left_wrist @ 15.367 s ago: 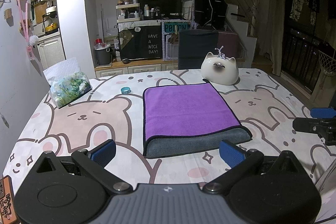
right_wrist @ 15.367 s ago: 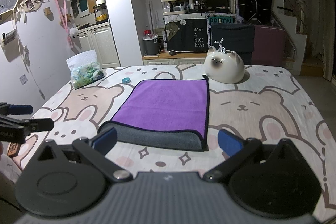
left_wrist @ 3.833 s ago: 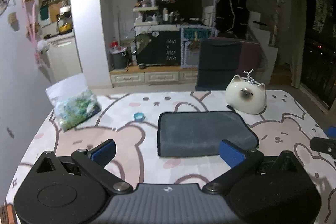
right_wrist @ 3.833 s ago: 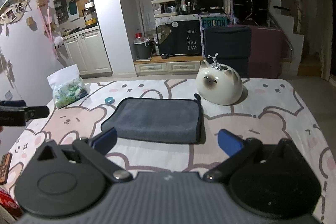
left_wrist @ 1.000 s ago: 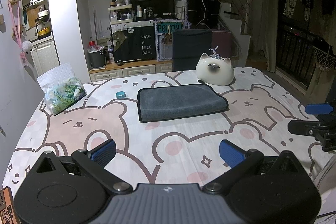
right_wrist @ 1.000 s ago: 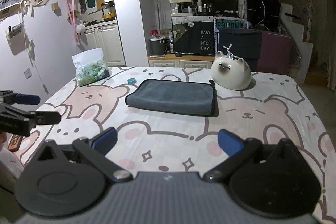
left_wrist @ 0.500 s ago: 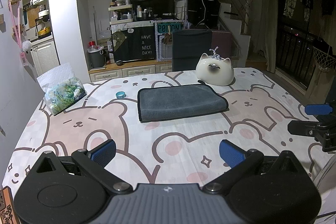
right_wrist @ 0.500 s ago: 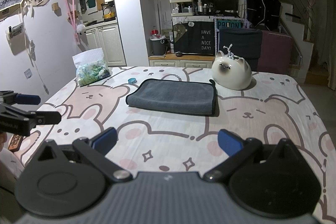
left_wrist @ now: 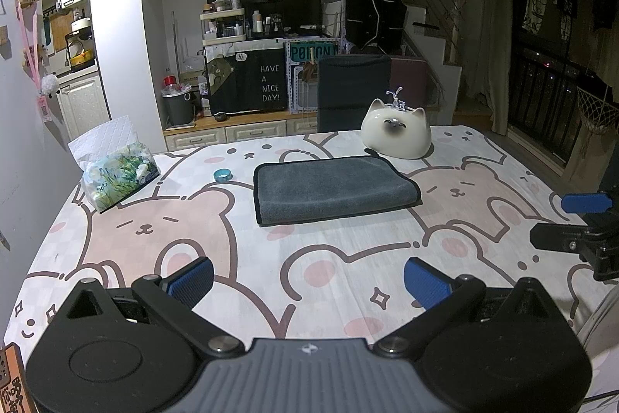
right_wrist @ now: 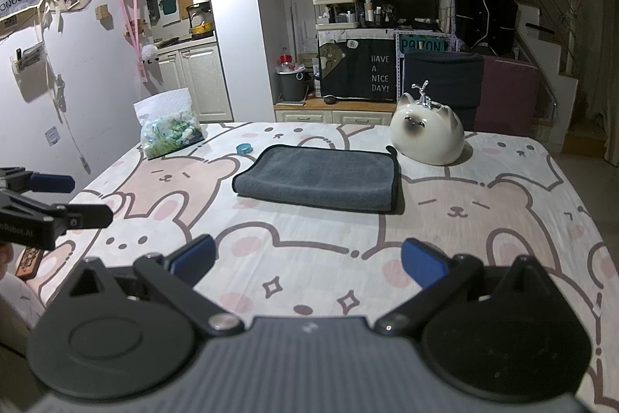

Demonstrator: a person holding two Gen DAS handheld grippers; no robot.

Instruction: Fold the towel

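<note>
Towel (left_wrist: 332, 188), folded grey, lies long axis left-to-right; cat ornament (left_wrist: 395, 134) just behind. Left gripper (left_wrist: 308, 281) and right gripper (right_wrist: 305, 263) hover spread, empty.

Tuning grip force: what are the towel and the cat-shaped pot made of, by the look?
Towel: soft plush fabric, probably microfibre; matte grey nap, rounded thick folds, dark stitched edge.
Cat pot: looks like glazed ceramic; smooth, glossy cream surface with highlights, though plastic can't be excluded.
</note>
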